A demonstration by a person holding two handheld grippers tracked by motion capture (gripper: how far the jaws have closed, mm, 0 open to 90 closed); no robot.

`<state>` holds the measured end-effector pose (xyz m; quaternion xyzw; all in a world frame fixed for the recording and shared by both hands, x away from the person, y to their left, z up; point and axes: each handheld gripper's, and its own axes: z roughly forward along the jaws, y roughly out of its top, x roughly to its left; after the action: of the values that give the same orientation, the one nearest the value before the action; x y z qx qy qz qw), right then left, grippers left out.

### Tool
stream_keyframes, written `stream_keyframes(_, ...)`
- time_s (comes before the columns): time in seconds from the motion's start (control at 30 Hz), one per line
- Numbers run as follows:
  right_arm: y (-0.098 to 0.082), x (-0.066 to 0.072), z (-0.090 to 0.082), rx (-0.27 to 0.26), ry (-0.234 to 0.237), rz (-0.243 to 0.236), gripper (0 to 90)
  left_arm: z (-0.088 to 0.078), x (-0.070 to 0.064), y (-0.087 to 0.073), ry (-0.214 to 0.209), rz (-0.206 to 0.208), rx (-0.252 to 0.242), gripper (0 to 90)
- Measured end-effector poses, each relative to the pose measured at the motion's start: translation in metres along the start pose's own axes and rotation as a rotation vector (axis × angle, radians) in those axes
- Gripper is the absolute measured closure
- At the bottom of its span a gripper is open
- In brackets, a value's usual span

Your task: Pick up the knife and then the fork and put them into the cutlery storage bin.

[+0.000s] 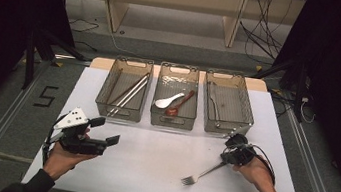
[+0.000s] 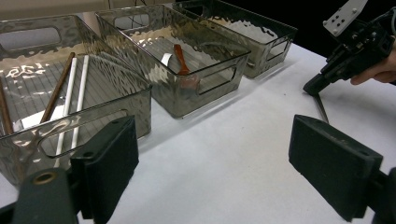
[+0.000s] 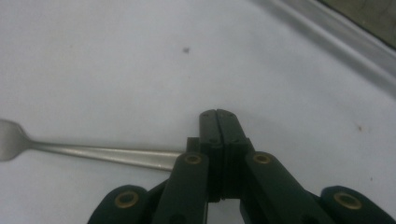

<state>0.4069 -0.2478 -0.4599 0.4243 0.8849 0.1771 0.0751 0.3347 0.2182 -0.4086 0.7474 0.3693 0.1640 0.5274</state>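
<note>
A metal fork (image 1: pixel 202 174) lies on the white table (image 1: pixel 147 173) at the front right, tines toward the front. My right gripper (image 1: pixel 224 159) is shut on the end of its handle. In the right gripper view the jaws (image 3: pixel 218 116) are pressed together and the fork's handle (image 3: pixel 102 154) runs off to the left from them. My left gripper (image 1: pixel 105 131) is held above the table's front left, open, with nothing between its pads (image 2: pixel 109 168). The left gripper view shows the right gripper (image 2: pixel 312 87) with the fork handle (image 2: pixel 321 108) at its tip.
Three clear bins stand in a row at the back. The left bin (image 1: pixel 121 112) holds chopsticks (image 1: pixel 128 92). The middle bin (image 1: pixel 172 121) holds a white spoon (image 1: pixel 167 101) and a brown spoon (image 1: pixel 180 103). The right bin (image 1: pixel 227 126) holds a metal utensil (image 1: pixel 213 99).
</note>
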Motion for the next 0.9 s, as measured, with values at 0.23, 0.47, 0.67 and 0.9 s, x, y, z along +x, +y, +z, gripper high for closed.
stream_keyframes(0.23,-0.013,0.006,-0.009,0.038,0.009,0.021,90.0,0.000,0.001,0.000,0.001,0.002,0.000,15.5)
stream_keyframes(0.47,-0.023,0.015,-0.017,0.047,0.039,0.002,90.0,0.000,0.000,0.000,0.000,0.002,0.001,15.5)
stream_keyframes(0.67,-0.026,0.020,-0.017,0.070,0.041,-0.010,90.0,0.000,-0.001,0.000,-0.002,0.007,0.004,15.5)
stream_keyframes(0.9,-0.026,0.022,-0.022,0.033,0.000,-0.034,90.0,0.001,-0.001,0.000,-0.002,0.006,0.007,15.5)
